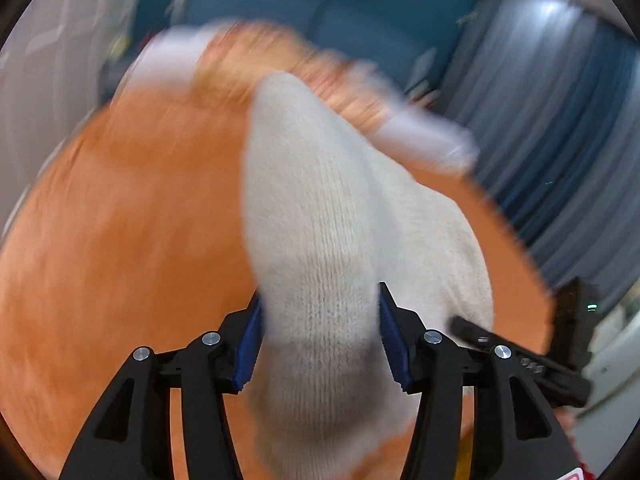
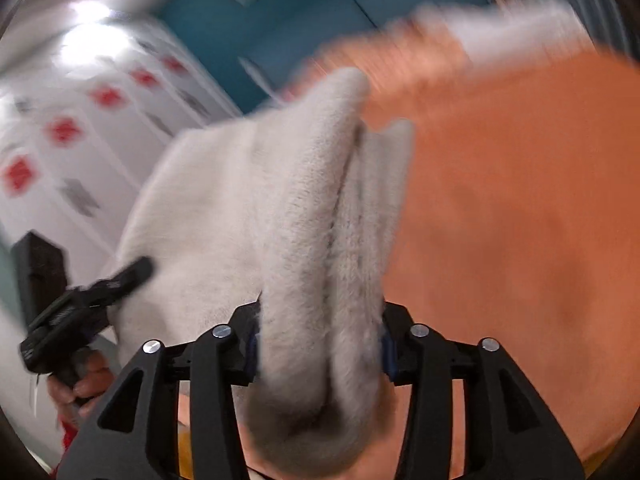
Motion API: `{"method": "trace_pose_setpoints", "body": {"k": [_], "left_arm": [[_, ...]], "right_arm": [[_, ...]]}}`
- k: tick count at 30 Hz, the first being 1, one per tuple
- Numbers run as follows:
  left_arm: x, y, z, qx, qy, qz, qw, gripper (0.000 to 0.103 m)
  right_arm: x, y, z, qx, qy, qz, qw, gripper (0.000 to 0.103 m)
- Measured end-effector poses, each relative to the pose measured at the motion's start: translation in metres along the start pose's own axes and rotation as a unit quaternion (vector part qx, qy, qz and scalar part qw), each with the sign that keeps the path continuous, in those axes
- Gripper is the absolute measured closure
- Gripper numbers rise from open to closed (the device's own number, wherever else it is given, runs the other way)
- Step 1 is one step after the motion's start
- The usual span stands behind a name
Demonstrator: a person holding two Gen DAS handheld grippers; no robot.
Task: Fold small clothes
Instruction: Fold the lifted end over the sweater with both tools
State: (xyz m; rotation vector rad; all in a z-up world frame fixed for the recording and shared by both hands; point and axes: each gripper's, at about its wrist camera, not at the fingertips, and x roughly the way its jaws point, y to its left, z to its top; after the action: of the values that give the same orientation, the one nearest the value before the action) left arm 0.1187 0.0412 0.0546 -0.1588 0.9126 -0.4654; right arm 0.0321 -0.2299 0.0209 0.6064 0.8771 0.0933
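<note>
Orange cloth [image 1: 120, 220] covers the work surface in both views, blurred w/ motion; behind it a teal wall [image 1: 320, 4] and grey pleated curtains [image 1: 560, 140] on the right of the left wrist view, a white wall w/ red and grey diamond marks [image 2: 64, 130] on the left of the right wrist view. One cream knit garment [image 1: 312, 208] is up off the cloth, stretched between the 2 grippers. Left gripper [image 1: 320, 320]: a thick fold of the knit fills the gap between its 2 blue pads [image 1: 250, 344], fabric touching both, so it grips the garment. Right gripper [image 2: 320, 336]: 2 bunched folds of the same knit sit side by side between its fingers, hiding most of the pads; it grips the garment too. Rest of the knit drapes between the 2 tools. At the far edge of the cloth lies a blurred pile, orange [image 1: 256, 60] and white [image 1: 424, 136] pieces; count can't be told. Each wrist view catches the other gripper at its edge; in the right wrist view a hand [image 2: 86, 388] holds the left one's handle.
</note>
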Motion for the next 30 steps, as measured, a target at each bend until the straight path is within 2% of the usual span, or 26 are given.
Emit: {"method": "trace_pose_setpoints", "body": {"k": [1, 2, 4, 5, 8, 10, 11, 12, 15, 17, 21, 23, 24, 25, 27, 30], "left_arm": [[0.023, 0.018, -0.018, -0.009, 0.028, 0.040, 0.9988, 0.057], [0.039, 0.035, -0.037, -0.014, 0.059, 0.083, 0.9947, 0.059], [0.038, 0.053, -0.061, -0.038, 0.067, 0.074, 0.9943, 0.059], [0.030, 0.059, -0.071, -0.055, 0.062, 0.067, 0.9943, 0.059], [0.014, 0.062, -0.075, -0.082, 0.047, 0.052, 0.9942, 0.056], [0.011, 0.056, -0.069, -0.084, 0.037, 0.049, 0.9946, 0.056], [0.015, 0.051, -0.062, -0.080, 0.035, 0.045, 0.9952, 0.053], [0.010, 0.047, -0.068, -0.077, 0.034, 0.043, 0.9955, 0.051], [0.019, 0.043, -0.054, -0.069, 0.027, 0.048, 0.9961, 0.047], [0.026, 0.050, -0.045, -0.080, 0.027, 0.039, 0.9957, 0.032], [0.054, 0.071, -0.039, -0.117, 0.049, 0.029, 0.9915, 0.031], [0.072, 0.080, -0.044, -0.134, 0.069, 0.027, 0.9882, 0.034], [0.077, 0.081, -0.046, -0.137, 0.077, 0.024, 0.9872, 0.038], [0.079, 0.081, -0.048, -0.140, 0.078, 0.019, 0.9868, 0.046], [0.072, 0.076, -0.048, -0.135, 0.062, 0.024, 0.9887, 0.048], [0.064, 0.067, -0.051, -0.112, 0.049, 0.044, 0.9916, 0.054]], "right_arm": [[0.024, -0.016, -0.019, 0.011, 0.032, -0.046, 0.998, 0.065], [0.029, -0.020, -0.029, 0.019, 0.040, -0.052, 0.998, 0.066], [0.020, -0.026, -0.048, 0.037, 0.035, -0.029, 0.998, 0.066], [0.015, -0.024, -0.049, 0.034, 0.032, -0.034, 0.998, 0.065], [0.006, -0.012, -0.039, 0.013, 0.025, -0.040, 0.999, 0.065], [0.011, -0.007, -0.022, 0.006, 0.023, -0.040, 0.999, 0.058], [0.017, -0.006, -0.016, 0.007, 0.024, -0.044, 0.999, 0.056], [0.027, -0.008, -0.012, 0.007, 0.028, -0.048, 0.998, 0.052], [0.056, -0.015, -0.004, 0.008, 0.037, -0.076, 0.996, 0.048], [0.074, -0.025, 0.000, 0.019, 0.049, -0.083, 0.995, 0.045], [0.115, -0.033, 0.011, 0.038, 0.082, -0.069, 0.994, 0.041], [0.133, -0.033, 0.017, 0.034, 0.104, -0.054, 0.993, 0.055], [0.137, -0.030, 0.020, 0.025, 0.111, -0.053, 0.992, 0.068], [0.136, -0.018, 0.028, 0.002, 0.109, -0.063, 0.992, 0.073], [0.115, 0.010, 0.040, -0.057, 0.068, -0.053, 0.995, 0.076], [0.085, 0.025, 0.045, -0.074, 0.018, -0.006, 0.997, 0.076]]}}
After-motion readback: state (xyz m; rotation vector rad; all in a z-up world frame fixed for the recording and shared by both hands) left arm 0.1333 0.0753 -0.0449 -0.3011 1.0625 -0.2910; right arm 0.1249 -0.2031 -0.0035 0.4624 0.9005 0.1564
